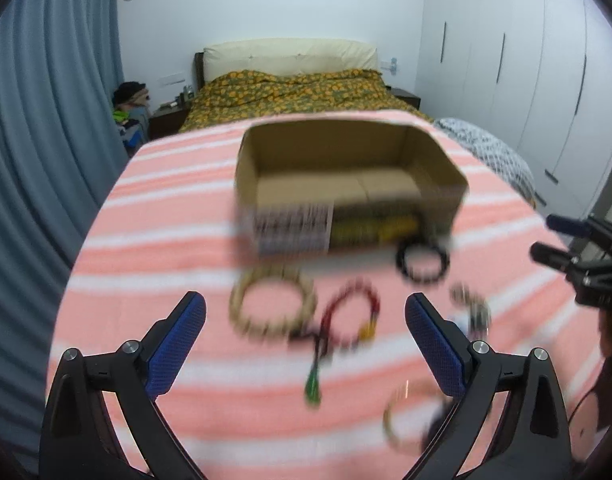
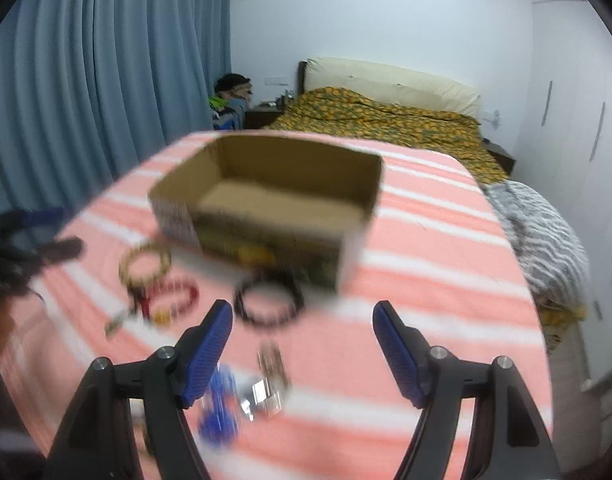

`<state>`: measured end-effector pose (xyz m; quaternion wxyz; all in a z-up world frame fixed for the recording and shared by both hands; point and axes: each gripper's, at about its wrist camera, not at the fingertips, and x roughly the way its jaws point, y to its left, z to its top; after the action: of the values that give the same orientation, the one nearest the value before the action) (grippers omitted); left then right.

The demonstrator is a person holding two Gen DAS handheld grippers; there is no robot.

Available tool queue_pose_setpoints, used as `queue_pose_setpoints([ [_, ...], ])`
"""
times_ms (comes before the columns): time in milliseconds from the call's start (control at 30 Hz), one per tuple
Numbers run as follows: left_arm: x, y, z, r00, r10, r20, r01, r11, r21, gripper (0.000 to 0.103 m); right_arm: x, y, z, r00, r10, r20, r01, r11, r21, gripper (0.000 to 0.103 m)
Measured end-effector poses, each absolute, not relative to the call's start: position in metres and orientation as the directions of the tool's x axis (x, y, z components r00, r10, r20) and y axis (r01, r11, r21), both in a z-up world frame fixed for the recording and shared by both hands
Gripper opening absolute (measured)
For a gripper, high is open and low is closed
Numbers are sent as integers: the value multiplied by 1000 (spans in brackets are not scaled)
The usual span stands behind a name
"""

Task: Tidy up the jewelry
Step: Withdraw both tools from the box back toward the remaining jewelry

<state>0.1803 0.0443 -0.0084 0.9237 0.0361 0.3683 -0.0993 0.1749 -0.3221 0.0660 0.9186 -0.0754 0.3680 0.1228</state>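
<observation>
Fingers: left gripper [image 1: 305, 336] and right gripper [image 2: 302, 340] spread wide, holding nothing.
Box: brown open-topped cardboard box [image 1: 346, 184] on pink-and-white striped table [image 1: 146, 240].
Jewelry: black beaded bracelet [image 2: 268, 304] just beside box.

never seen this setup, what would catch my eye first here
An open brown cardboard box, empty as far as shown, sits mid-table on the pink-and-white striped cloth. In front of it lie a beige beaded bracelet, a red beaded bracelet and a black beaded bracelet. Both grippers hover open above them.
</observation>
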Motion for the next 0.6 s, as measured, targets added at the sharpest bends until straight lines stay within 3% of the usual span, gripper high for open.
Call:
queue_pose_setpoints([
  [133,124,57,-37,681,-107,-725,161,987,6,100,110,-333,38,687,75,-722,-233,965,-122,74],
  [300,71,61,-88,621,-81,-780,141,990,10,100,52,-343,-1,632,72,-771,-202,976,-75,74],
  [433,58,59,-117,597,-89,-797,121,992,-21,100,32,-341,-27,605,26,-795,-197,973,-118,74],
  [600,52,49,-126,630,-63,-774,97,995,-2,103,31,-347,-31,613,38,-789,-144,987,-65,77],
])
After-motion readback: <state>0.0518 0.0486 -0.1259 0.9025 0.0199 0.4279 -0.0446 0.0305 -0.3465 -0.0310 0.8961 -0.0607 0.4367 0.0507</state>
